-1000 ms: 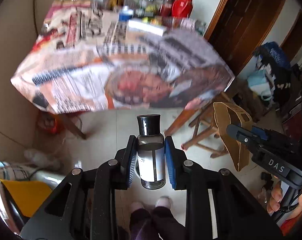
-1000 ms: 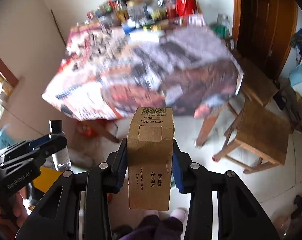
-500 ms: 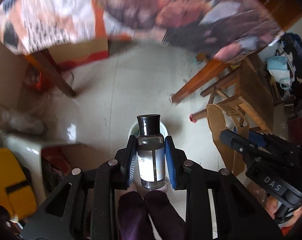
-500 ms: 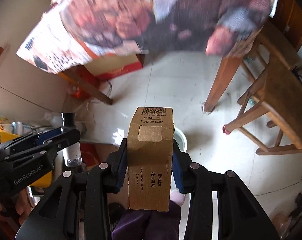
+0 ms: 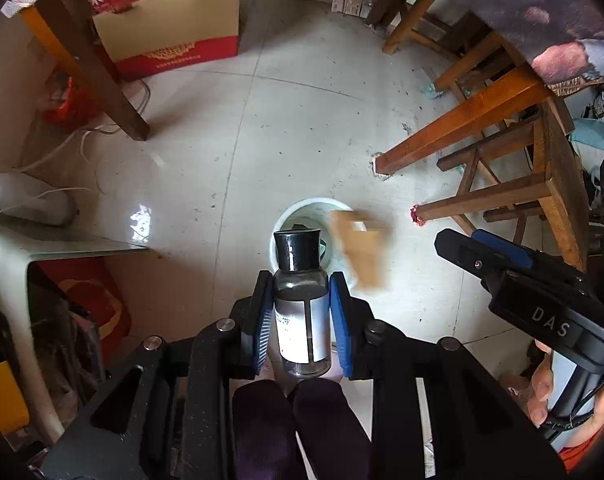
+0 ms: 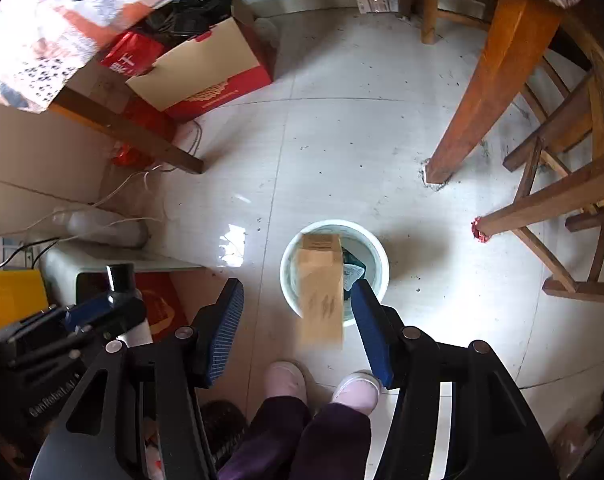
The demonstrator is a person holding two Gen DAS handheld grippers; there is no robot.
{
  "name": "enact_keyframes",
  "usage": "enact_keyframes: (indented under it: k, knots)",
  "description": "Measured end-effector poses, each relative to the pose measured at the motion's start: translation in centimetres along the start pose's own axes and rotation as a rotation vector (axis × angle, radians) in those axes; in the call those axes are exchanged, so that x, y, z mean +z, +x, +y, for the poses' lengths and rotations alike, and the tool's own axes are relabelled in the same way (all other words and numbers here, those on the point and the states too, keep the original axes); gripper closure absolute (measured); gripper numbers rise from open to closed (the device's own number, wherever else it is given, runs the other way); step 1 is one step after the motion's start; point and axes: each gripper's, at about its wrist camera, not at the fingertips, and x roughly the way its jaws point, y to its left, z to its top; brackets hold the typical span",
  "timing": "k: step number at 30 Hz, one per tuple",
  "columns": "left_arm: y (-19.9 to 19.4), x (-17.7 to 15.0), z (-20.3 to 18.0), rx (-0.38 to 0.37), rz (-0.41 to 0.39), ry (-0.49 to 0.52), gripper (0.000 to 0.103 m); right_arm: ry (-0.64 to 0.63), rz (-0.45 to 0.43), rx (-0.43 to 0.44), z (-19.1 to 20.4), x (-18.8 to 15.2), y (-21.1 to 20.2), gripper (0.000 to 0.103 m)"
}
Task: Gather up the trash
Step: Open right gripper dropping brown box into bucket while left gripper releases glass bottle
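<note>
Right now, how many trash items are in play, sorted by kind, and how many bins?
Glass bottles: 1, the black-capped bottle clamped in the left gripper.
Cardboard boxes: 1, the brown box blurred, free of the right gripper, whose jaws are opening, over the bin.
Bins: 1, the white bin on the floor.
Total: 3.

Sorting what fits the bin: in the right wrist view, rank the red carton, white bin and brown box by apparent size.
1. Red carton
2. White bin and brown box: unsure, since the blurred box is nearer the camera.
</note>
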Motion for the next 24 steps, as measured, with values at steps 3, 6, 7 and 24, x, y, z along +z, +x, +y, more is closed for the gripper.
enact_keyframes:
  k: [3, 6, 7, 24]
  knots:
    - [1.3, 0.6, -0.8, -0.017, 0.019, 0.01, 0.076, 0.013, 0.002, -0.021, -0.7, -0.1, -0.4, 0.051]
    - [2.2, 1.3, -1.9, -0.041, 0.037, 0.018, 0.076, 0.014, -0.002, -0.044, -1.2, -0.1, -0.9, 0.051]
    - [2.5, 1.6, -2.4, -0.052, 0.042, 0.025, 0.076, 0.012, -0.004, -0.055, -1.2, 0.0, -1.2, 0.051]
    - [-4.6, 2.3, -5.1, -0.015, 0.047, 0.118, 0.066, 0.036, -0.095, -0.082, 0.0, 0.3, -10.2, 0.051]
